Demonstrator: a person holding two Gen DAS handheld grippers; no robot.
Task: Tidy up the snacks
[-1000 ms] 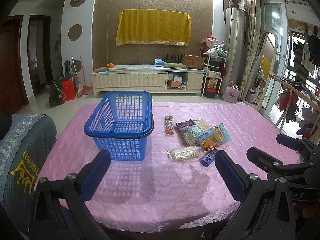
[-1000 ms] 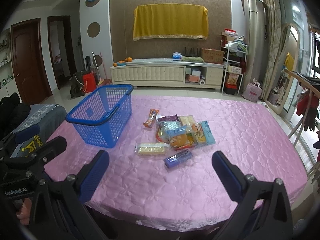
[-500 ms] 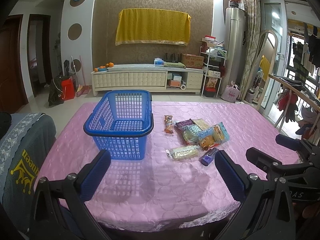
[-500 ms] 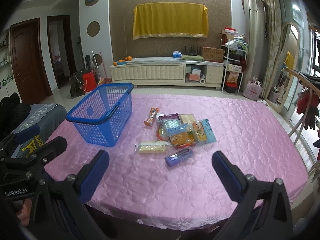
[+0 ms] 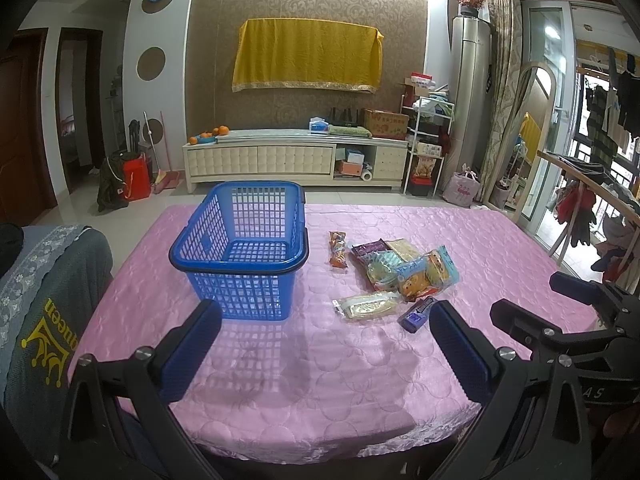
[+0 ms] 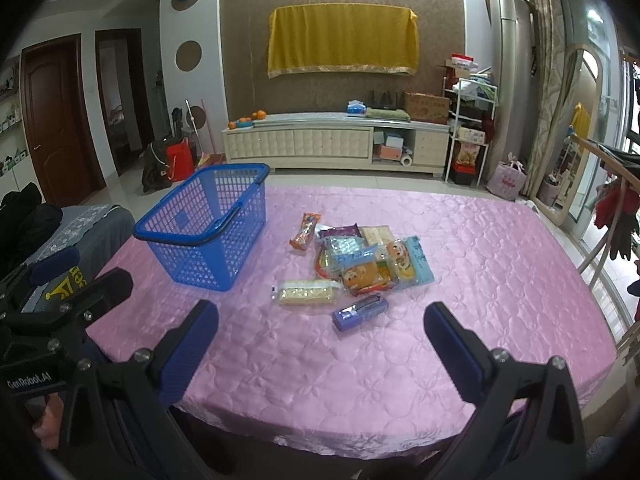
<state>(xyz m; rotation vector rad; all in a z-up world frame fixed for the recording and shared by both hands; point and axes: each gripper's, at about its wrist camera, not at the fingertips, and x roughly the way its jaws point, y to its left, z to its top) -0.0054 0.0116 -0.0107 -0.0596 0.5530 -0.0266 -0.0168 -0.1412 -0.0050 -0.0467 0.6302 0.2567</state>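
Now both claws are hovering wide open over the near edge of the pink-clothed table [image 5: 500,240], holding nothing.

Ahead of the left gripper [image 5: 320,340], one blue basket [image 5: 240,256] is sitting upright and empty, slightly left of its centre line, while the snack pile [image 5: 404,264] is lying to the right of the basket, beyond that gripper's right finger. Seen from the right gripper [image 6: 320,336], the pile is lying straight ahead between its spread fingers, apart from them, with the basket off to the left. One orange stick packet [image 6: 306,231] is lying alone, between basket and pile. One pale wafer packet [image 6: 306,292] and one purple bar [image 6: 360,312] are lying nearest the grippers. Behind them roughly five or six packets are overlapping; their exact count is hard to tell.
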